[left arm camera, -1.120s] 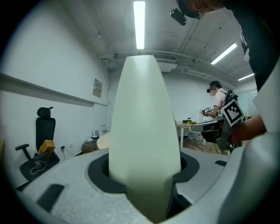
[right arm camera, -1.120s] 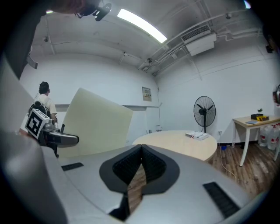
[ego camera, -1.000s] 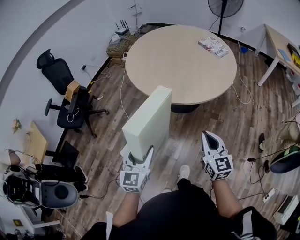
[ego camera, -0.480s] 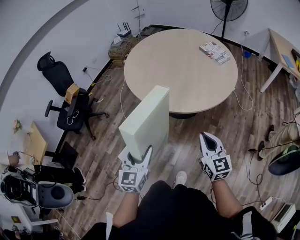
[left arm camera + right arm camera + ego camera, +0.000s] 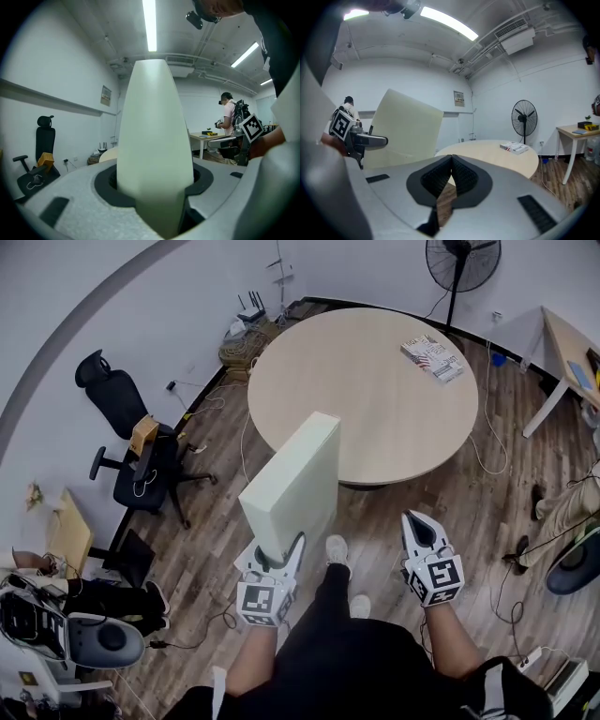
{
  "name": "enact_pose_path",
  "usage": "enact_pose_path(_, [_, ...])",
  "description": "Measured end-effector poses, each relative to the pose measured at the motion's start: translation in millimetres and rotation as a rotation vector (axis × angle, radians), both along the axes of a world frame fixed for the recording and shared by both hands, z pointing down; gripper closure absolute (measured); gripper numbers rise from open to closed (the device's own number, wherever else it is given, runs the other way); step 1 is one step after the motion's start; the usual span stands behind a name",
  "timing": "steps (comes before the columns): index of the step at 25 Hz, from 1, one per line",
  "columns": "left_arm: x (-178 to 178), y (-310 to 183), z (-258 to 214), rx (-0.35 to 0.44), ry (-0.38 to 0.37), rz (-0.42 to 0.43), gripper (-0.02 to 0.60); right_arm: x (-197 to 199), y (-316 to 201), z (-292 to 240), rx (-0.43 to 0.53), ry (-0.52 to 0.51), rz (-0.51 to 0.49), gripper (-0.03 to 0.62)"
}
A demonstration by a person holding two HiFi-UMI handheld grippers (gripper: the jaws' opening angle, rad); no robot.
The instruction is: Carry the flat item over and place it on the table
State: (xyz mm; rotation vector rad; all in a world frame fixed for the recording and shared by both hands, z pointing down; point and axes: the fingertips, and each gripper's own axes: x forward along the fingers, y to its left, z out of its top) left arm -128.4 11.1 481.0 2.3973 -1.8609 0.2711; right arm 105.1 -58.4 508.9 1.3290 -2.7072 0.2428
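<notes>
the left gripper (image 5: 279, 546) is clenched on the near end of the flat item (image 5: 295, 482), a thick, pale cream panel. its two jaws press on the panel's broad faces, and the narrow edge fills the gap between them in the left gripper view. the panel stands on edge and runs up and away from this gripper's tips, held clear above the wooden floor (image 5: 216, 521). it touches nothing but the jaws.

the right gripper (image 5: 413, 518) is held level with the left one and well apart from it, on the far side of the person's leg (image 5: 323, 601). its jaws are closed together with nothing between them. seen from this gripper, the panel is off to its left, with the left gripper's marker cube (image 5: 341, 124) just beside the panel's near end.

the round table (image 5: 366, 390) lies ahead of both grippers, beyond their tips. in the head view the panel's far end overlaps the table's near rim. a stack of printed matter (image 5: 432, 358) rests on the table's far side, ahead of the right gripper, and a standing fan (image 5: 462, 263) is beyond that. a black office chair (image 5: 131, 432) stands well to the left of the left gripper.
</notes>
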Motion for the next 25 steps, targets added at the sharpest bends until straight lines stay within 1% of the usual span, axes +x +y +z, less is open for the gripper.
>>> enact_pose_path(2, [-2.8, -10.9, -0.1, 0.003, 0.007, -0.001, 0.341, -2.0, -10.8, 0.9, -0.002, -0.002, 0.002, 0.595])
enact_pose_path(8, [-15.2, -57.5, 4.1, -0.007, 0.063, 0.001, 0.341, -17.0, -57.9, -1.5, 0.009, 0.017, -0.016, 0.595])
enact_pose_path(14, [-28.5, -114.6, 13.1, -0.059, 0.200, 0.049, 0.341, -31.2, -114.4, -5.2, 0.005, 0.028, -0.011, 0.595])
enact_pose_path(23, [-40.5, -199.3, 27.3, -0.116, 0.254, 0.107, 0.341, -43.6, -187.9, -10.0, -0.013, 0.038, 0.034, 0.595])
enact_pose_path(25, [-45.8, -215.5, 31.9, -0.134, 0.278, 0.117, 0.339, -49.9, -201.2, -10.2, -0.018, 0.045, 0.042, 0.595])
